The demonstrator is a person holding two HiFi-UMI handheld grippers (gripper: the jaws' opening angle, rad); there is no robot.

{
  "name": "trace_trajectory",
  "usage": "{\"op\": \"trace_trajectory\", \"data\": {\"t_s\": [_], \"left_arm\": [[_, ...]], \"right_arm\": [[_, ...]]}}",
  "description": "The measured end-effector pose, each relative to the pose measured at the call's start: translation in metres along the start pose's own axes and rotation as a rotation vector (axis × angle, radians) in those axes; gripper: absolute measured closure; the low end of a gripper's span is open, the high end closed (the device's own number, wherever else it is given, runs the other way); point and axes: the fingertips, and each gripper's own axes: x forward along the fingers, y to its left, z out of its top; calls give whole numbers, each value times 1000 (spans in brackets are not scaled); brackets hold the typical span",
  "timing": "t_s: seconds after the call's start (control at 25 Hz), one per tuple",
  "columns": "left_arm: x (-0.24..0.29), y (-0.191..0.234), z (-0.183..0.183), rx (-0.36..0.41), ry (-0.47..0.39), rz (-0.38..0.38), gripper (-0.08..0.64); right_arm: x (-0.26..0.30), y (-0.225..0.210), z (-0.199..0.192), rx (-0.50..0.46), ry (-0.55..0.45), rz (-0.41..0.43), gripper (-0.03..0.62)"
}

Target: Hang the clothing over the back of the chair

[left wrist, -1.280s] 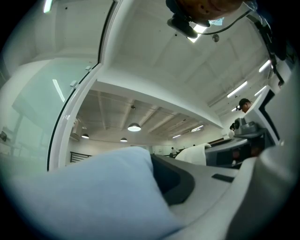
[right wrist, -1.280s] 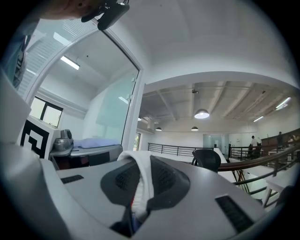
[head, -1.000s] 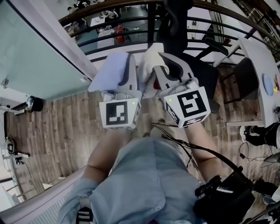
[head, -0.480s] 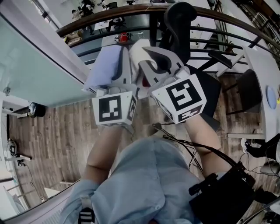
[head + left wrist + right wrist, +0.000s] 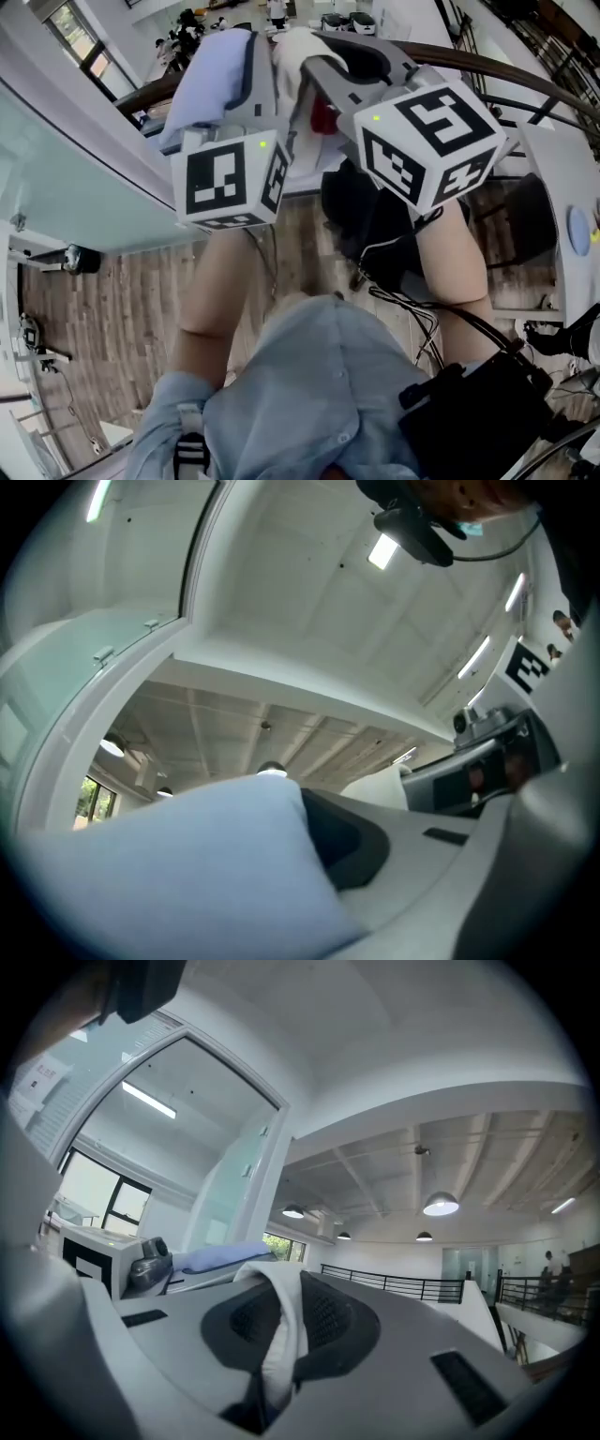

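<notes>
Both grippers are raised high in front of me, side by side. My left gripper (image 5: 255, 58) is shut on a pale blue fold of the clothing (image 5: 208, 77); in the left gripper view that fold (image 5: 187, 874) fills the space at its jaws (image 5: 305, 813). My right gripper (image 5: 317, 58) is shut on a white fold (image 5: 298, 39), seen pinched between its dark pads (image 5: 319, 1321) as a narrow white strip (image 5: 281, 1326). A red patch (image 5: 323, 117) shows between the grippers. The black chair (image 5: 354, 211) stands on the floor below them, partly hidden by my right arm.
A curved railing (image 5: 530, 89) runs behind the chair. A white desk (image 5: 562, 178) with a blue plate is at the right edge. A glass partition (image 5: 66, 178) is on the left, wooden floor (image 5: 112, 300) beneath. Cables and a black pack (image 5: 478, 422) hang at my front.
Both grippers have risen together with the clothing, from level with the chair's seat to well above it and closer to my head. The chair now shows beneath them.
</notes>
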Motion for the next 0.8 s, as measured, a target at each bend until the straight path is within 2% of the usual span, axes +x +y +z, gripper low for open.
{"op": "trace_trajectory", "data": {"t_s": [0.2, 0.48, 0.6, 0.8], "left_arm": [[71, -11, 18, -42, -74, -128, 538], [140, -22, 46, -87, -154, -231, 538], [158, -33, 31, -109, -129, -291, 538], [171, -36, -34, -119, -13, -332, 538]], "right_arm": [[9, -70, 32, -42, -34, -113, 558], [-19, -158, 55, -52, -57, -302, 558], [-38, -184, 37, -25, -38, -381, 558], [-62, -211, -19, 45, 5, -468, 558]]}}
